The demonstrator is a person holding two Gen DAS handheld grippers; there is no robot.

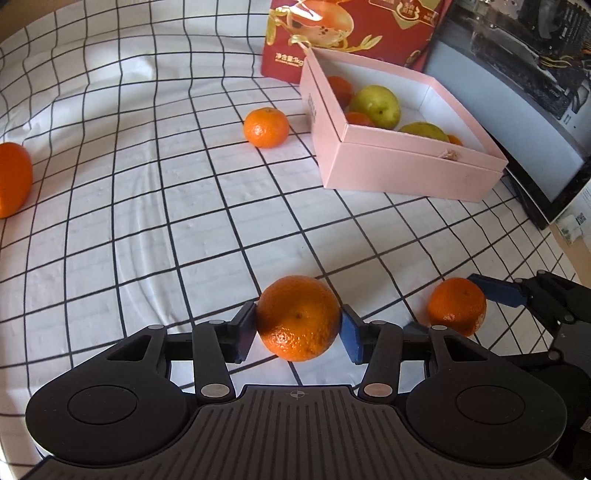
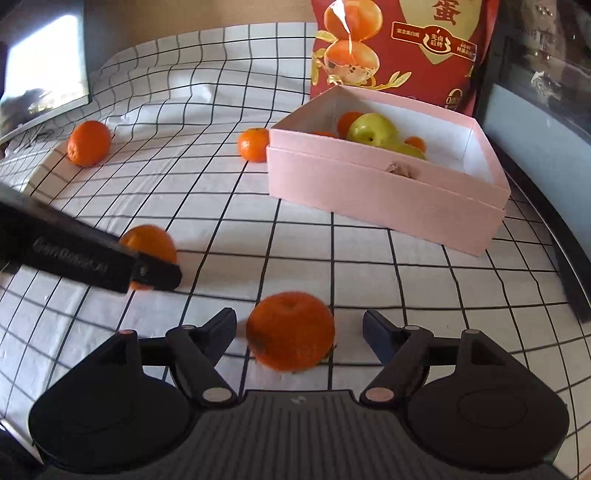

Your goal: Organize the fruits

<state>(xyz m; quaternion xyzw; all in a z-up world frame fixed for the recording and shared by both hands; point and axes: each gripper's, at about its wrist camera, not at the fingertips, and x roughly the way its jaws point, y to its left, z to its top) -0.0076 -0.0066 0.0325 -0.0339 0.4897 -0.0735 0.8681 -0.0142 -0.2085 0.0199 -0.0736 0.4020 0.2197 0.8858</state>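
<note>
Low centre of the left wrist view: left gripper point(image 1: 298, 334) pitched steeply down at the checked cloth point(image 1: 147, 221), jaws bracketing an orange point(image 1: 298, 318). Left pad touches its skin; right pad looks just off it, so I cannot tell if it is actually clamped.

Right gripper point(image 2: 299, 332), same steep downward tilt, bottom centre of its own view. Jaws spread, clear gap on both sides of a second orange point(image 2: 290, 331), which sits on the cloth, not gripped. In the left view this gripper enters from the lower right edge, one blue pad beside that fruit.

Pink box point(image 1: 406, 173) upper right of the left view, lidless, holding green pears point(image 1: 376, 105) and a few small oranges (count unclear). Loose mandarin point(image 1: 266, 127) just left of the box; another orange point(image 1: 13, 179) at the far left edge. Red printed carton point(image 1: 351, 33) stands behind the box.
</note>
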